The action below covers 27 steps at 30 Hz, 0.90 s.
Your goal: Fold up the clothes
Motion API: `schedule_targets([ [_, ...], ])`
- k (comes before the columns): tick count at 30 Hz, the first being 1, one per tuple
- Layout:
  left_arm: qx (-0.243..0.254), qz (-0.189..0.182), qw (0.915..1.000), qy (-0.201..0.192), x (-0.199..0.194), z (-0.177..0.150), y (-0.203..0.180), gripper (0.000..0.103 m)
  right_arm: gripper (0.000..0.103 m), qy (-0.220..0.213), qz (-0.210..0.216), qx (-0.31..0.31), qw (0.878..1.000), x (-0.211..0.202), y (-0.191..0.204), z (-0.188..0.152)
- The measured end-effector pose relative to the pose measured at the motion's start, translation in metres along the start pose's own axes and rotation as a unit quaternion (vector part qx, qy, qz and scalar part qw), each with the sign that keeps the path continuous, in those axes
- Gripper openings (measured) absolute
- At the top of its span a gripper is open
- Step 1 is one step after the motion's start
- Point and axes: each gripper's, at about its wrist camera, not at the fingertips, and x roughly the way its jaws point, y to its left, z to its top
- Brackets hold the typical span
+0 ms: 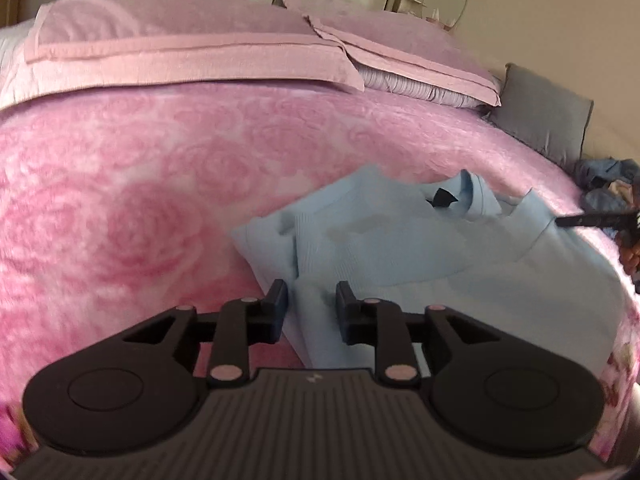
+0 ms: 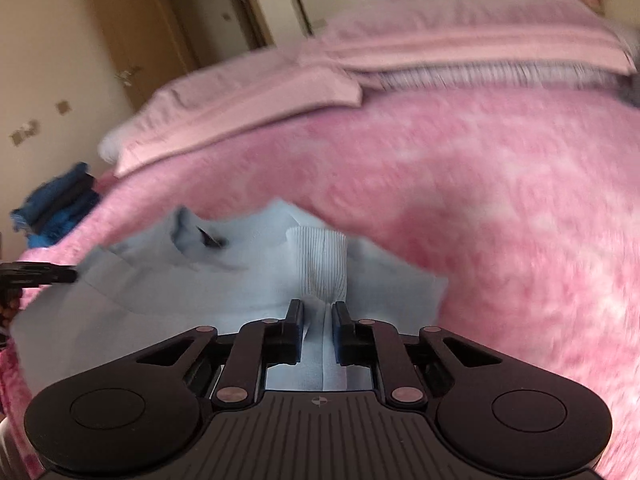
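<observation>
Between the fingers of the right gripper (image 2: 318, 308) a fold of the light blue sweater (image 2: 240, 280) is pinched, the ribbed cuff (image 2: 320, 260) of a sleeve standing up just beyond the fingertips. The jaws are seen drawn close on the cloth. The left gripper (image 1: 312, 298) is held low over the near left part of the same sweater (image 1: 420, 248), its jaws spread, with blue cloth seen between them; whether the fingers touch the cloth cannot be told. Each tool is seen from the other view as a dark tip at the frame's edge. The sweater is laid crumpled on the pink blanket (image 1: 140, 208), collar toward the far side. Wide bare blanket is left to the far and left of the garment. Pink pillows (image 1: 180, 44) are set at the far edge, and a heap of dark blue clothes (image 2: 60, 208) is seen off the bed's side.
</observation>
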Motion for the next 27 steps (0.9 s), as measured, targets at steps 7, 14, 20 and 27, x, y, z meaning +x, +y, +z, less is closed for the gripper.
schedule_targets([
  [7, 0.031, 0.016, 0.9994, -0.004, -0.008, 0.003, -0.008, 0.011, 0.018, -0.015, 0.013, 0.046, 0.999, -0.001, -0.011, -0.005],
  [14, 0.065, 0.036, 0.9972, -0.001, -0.012, 0.0, -0.022, 0.008, 0.019, -0.012, 0.013, 0.056, 0.998, -0.004, -0.009, -0.003],
  [20, 0.066, 0.038, 0.9968, -0.024, -0.024, 0.003, -0.025, 0.0, 0.005, -0.055, -0.007, 0.006, 0.998, -0.022, 0.008, 0.001],
  [27, 0.065, 0.05, 0.9931, -0.084, -0.033, 0.016, -0.024, 0.0, 0.004, -0.118, -0.035, -0.069, 0.99, -0.047, 0.033, 0.008],
])
